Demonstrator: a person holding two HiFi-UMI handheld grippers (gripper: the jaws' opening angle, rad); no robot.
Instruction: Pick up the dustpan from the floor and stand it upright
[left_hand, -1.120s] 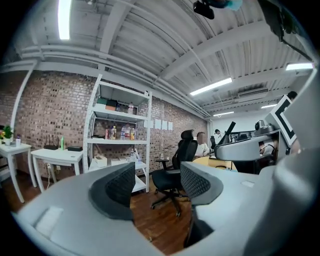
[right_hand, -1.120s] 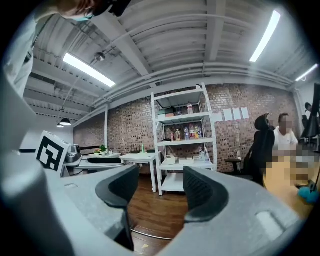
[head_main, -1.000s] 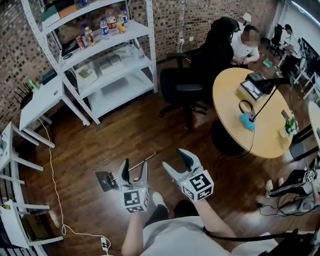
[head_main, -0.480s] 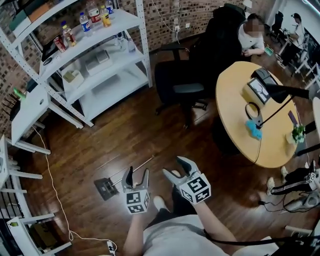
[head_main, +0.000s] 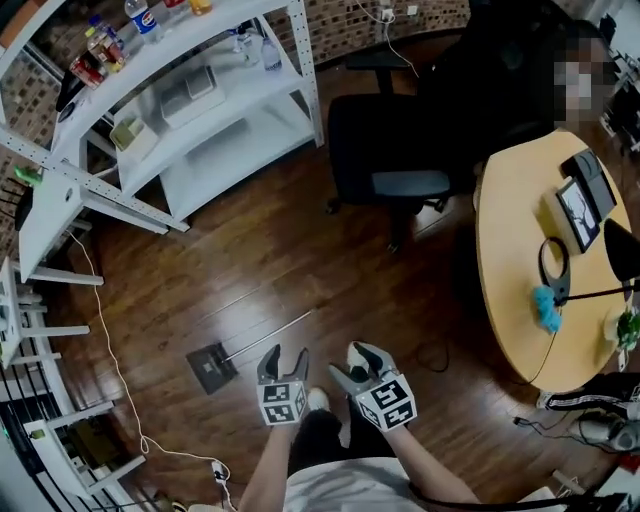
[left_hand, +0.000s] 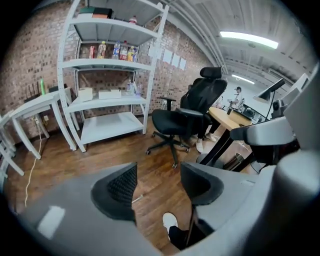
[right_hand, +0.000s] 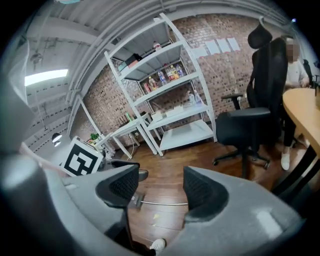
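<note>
The dustpan (head_main: 212, 366) lies flat on the wooden floor, a dark pan with a thin pale handle (head_main: 268, 334) running up and right. My left gripper (head_main: 284, 357) hangs just right of the pan, close to the handle, open and empty. My right gripper (head_main: 353, 362) is further right, beside the left one, with a clear gap between its pads and nothing in it. In the right gripper view the pan (right_hand: 135, 200) and handle (right_hand: 162, 203) show between the jaws, with the right gripper (right_hand: 160, 187) apart from them. In the left gripper view the left gripper (left_hand: 157, 187) frames bare floor.
A white shelving unit (head_main: 215, 120) stands at the back left, white side tables (head_main: 45, 230) on the left. A black office chair (head_main: 390, 160) and a round wooden table (head_main: 520, 270) sit to the right. A white cable (head_main: 105, 340) trails over the floor. My shoe (head_main: 318, 400) is below the grippers.
Both grippers have sunk toward the floor and drawn in closer to my legs. The head view has tipped further down. The dustpan has not moved.
</note>
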